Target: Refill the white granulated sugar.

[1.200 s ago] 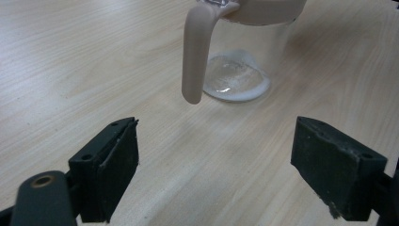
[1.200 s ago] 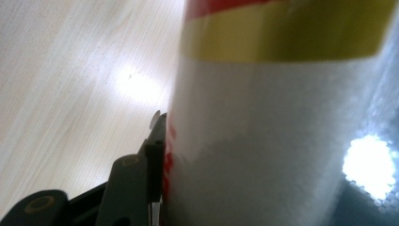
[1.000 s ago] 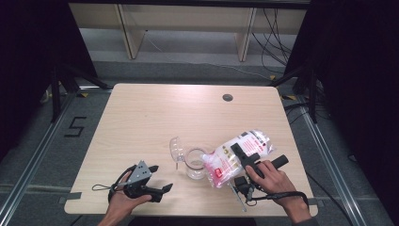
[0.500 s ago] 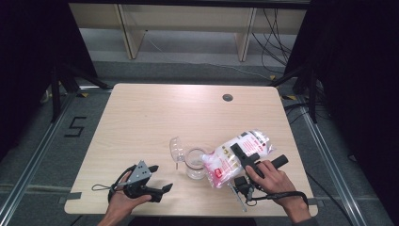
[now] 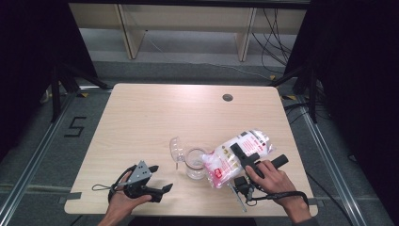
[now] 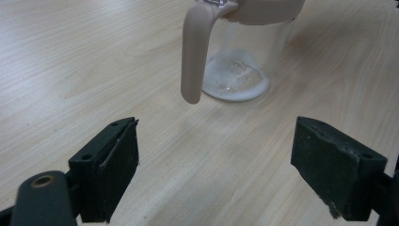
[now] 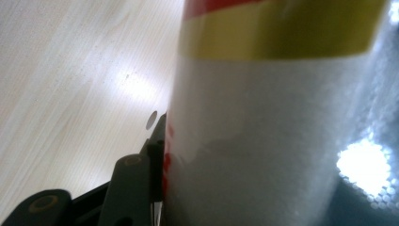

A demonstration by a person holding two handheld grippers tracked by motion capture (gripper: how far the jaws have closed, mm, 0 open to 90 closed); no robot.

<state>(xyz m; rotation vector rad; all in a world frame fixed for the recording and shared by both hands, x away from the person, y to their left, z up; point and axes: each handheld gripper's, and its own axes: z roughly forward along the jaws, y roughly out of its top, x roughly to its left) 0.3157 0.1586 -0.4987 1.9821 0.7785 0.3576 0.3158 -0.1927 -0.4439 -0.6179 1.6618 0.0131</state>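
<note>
From above, your right gripper (image 5: 245, 159) still pinches the bag (image 5: 237, 156), tipped unmoved over the jar (image 5: 195, 163), so pouring continues; your left gripper (image 6: 214, 174) shows spread jaws before the jar's handle (image 6: 194, 52); yours right shows bag plastic against one jaw.

On the pale wooden table (image 5: 141, 122), the right gripper (image 5: 245, 157) clamps a white plastic bag (image 5: 237, 155) with red print, tilted so its lower end leans over a clear glass jar (image 5: 195, 163) just to this gripper's left. The jar's open lid (image 5: 175, 148) stands up on its far-left side. The left gripper (image 5: 162, 178), jaws spread, rests on the tabletop near the jar, which sits between the two grippers.
</note>
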